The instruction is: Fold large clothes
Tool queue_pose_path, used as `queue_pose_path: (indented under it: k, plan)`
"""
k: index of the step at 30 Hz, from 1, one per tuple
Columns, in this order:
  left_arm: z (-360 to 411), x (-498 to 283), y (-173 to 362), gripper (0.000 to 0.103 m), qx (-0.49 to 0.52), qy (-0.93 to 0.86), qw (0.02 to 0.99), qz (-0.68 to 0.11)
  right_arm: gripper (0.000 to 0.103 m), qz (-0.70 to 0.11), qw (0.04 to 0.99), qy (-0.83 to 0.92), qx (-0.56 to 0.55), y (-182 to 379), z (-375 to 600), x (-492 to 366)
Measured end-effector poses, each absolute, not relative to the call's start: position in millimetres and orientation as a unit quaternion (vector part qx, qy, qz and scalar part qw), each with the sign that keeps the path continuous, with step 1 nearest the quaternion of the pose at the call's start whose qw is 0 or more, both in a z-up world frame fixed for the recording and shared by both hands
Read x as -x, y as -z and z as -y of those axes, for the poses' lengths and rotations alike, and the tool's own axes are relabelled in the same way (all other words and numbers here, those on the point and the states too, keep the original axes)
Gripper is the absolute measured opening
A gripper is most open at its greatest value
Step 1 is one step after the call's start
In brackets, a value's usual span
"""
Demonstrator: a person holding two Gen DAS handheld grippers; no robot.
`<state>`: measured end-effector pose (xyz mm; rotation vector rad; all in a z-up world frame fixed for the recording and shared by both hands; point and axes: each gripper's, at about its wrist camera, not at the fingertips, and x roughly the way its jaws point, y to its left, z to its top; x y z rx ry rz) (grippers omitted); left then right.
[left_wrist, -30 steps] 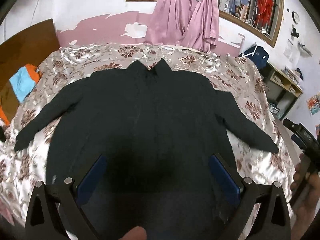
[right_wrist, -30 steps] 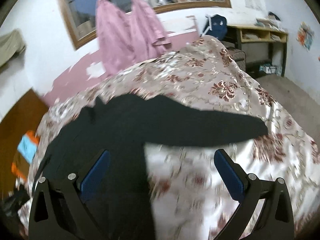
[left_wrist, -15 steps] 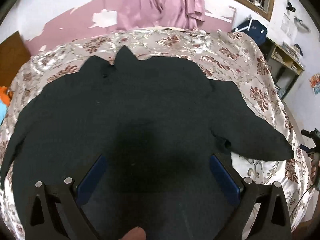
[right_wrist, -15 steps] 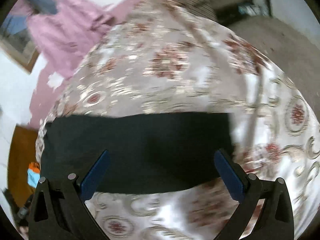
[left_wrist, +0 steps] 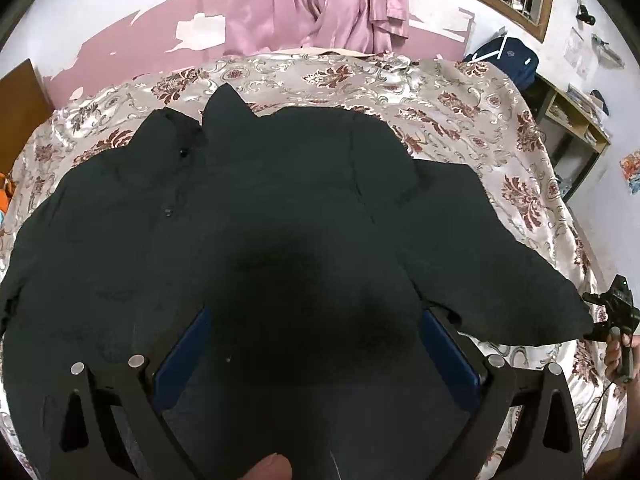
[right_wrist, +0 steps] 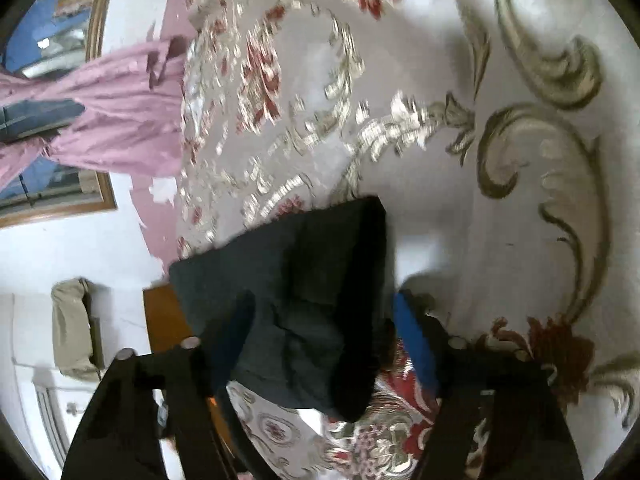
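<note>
A large black coat lies spread face up on a floral satin bedspread, collar toward the far wall. My left gripper is open and hovers over the coat's lower middle, jaws wide apart. The coat's right sleeve runs out to the right edge of the bed. My right gripper shows at that sleeve's cuff. In the right wrist view the cuff sits between the blue pads of the right gripper, which have narrowed around it; whether they pinch the cloth is unclear.
Pink curtains hang below a window on the far wall. A wooden headboard stands at the left. A blue backpack and an open shelf unit stand right of the bed. The bedspread also fills the right wrist view.
My left gripper moved forward and lower over the coat. My right gripper swung down to the right sleeve's cuff, rolled sideways, and its jaws narrowed around the cuff.
</note>
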<state>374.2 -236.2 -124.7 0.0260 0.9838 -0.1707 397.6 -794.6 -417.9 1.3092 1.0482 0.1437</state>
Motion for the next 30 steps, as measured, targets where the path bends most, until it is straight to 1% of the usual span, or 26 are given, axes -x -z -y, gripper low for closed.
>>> queue_pose_path:
  k: [2,4,5,6,13,15,18,22,26,30]
  plan:
    - [239.6,-379.3,128.6,0.103,-0.019,0.081,0.877,-0.473,0.064,-0.466,0.666,-0.079,-0.577,421.1,786.0,-404.7]
    - [242.9,-386.6,133.3,0.103,-0.021,0.081,0.875,-0.476,0.05,-0.458,0.674,-0.092,-0.573,417.3,778.6,-414.9]
    - [244.9,-389.8,135.1,0.103,-0.021,0.081,0.874,-0.478,0.03,-0.457,0.679,-0.091,-0.568,413.2,779.3,-415.3]
    - [247.1,-395.3,137.5,0.103,-0.022,0.079,0.873,-0.481,0.013,-0.454,0.685,-0.09,-0.562,408.8,780.1,-417.1]
    - [267.8,-442.0,148.1,0.103,-0.04,0.054,0.875,-0.48,0.008,-0.449,0.745,-0.094,-0.484,347.1,770.2,-428.1]
    - [272.6,-456.3,152.6,0.103,-0.033,0.052,0.871,-0.488,0.007,-0.433,0.759,-0.089,-0.478,332.7,780.0,-422.3]
    - [283.3,-474.0,161.9,0.103,-0.05,0.03,0.867,-0.494,0.007,-0.411,0.771,-0.087,-0.48,314.8,792.5,-414.1]
    - [297.0,-493.3,194.1,0.103,-0.066,0.047,0.837,-0.542,0.007,-0.405,0.78,-0.089,-0.469,295.4,802.1,-402.2]
    - [299.0,-503.6,210.5,0.103,-0.056,0.06,0.829,-0.553,0.007,-0.391,0.79,-0.091,-0.464,277.9,806.0,-386.6]
    - [307.4,-507.6,216.2,0.103,-0.08,0.054,0.822,-0.56,0.007,-0.382,0.802,-0.104,-0.447,245.6,800.1,-376.6]
